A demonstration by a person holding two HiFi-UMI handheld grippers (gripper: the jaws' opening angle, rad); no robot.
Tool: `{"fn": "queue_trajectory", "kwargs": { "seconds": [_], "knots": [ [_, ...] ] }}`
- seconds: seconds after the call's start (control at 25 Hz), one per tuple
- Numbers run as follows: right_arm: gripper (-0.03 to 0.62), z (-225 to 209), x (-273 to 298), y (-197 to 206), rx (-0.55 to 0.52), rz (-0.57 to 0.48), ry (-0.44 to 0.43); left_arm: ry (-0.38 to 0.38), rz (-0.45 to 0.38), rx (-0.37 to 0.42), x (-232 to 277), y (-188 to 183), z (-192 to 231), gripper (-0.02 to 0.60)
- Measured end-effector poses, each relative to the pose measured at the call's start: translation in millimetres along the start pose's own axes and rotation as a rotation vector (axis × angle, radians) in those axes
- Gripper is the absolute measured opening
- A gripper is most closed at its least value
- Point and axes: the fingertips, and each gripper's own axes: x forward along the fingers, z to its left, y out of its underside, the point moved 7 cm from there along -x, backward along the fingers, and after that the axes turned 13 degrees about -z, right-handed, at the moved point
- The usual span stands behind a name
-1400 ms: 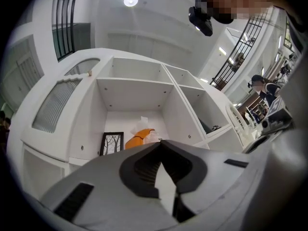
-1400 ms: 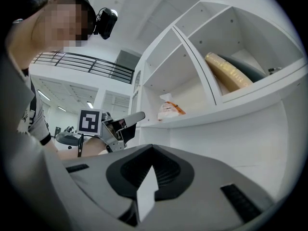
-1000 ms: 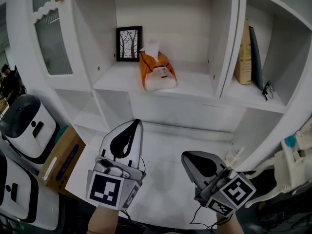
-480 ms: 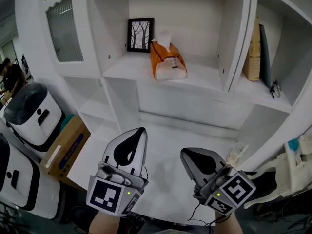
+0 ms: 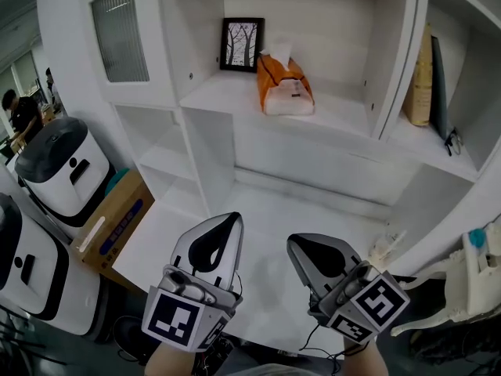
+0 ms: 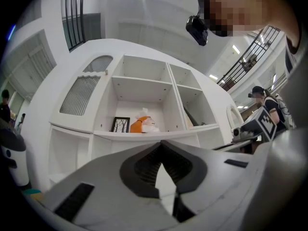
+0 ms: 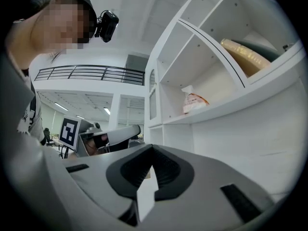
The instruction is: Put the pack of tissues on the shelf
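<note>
Two grippers are hanging low in the head view, the left gripper (image 5: 231,219) and the right gripper (image 5: 296,243) side by side, each with its fingers (image 5: 205,249) pressed together and gripping nothing. Well above and beyond both tips, the orange pack of tissues (image 5: 286,92) is sitting on the shelf (image 5: 344,124), clear of either gripper, with a framed picture (image 5: 240,45) standing just behind it to the left. An upright divider (image 5: 391,53) is closing that bay off from the next one, where books (image 5: 423,69) are leaning. Down at the left, a cardboard box (image 5: 114,225) is lying beside white appliances (image 5: 56,167). In the left gripper view, the closed fingers are filling the lower half of the picture, and the pack is showing right above their tip, far back in its bay beside the picture. In the right gripper view, the fingers are likewise meeting at the tip with nothing between them; the pack is sitting higher and to the right on the shelf, while the left gripper is showing at the left.
</note>
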Motion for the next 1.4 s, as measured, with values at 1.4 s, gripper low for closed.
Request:
{"fn": "queue_trajectory", "kwargs": {
  "seconds": [1.4],
  "knots": [
    [0.011, 28, -5, 1, 0.003, -0.001, -0.153, -0.042, 0.123, -0.023, -46, 5, -45, 0.021]
  ]
}}
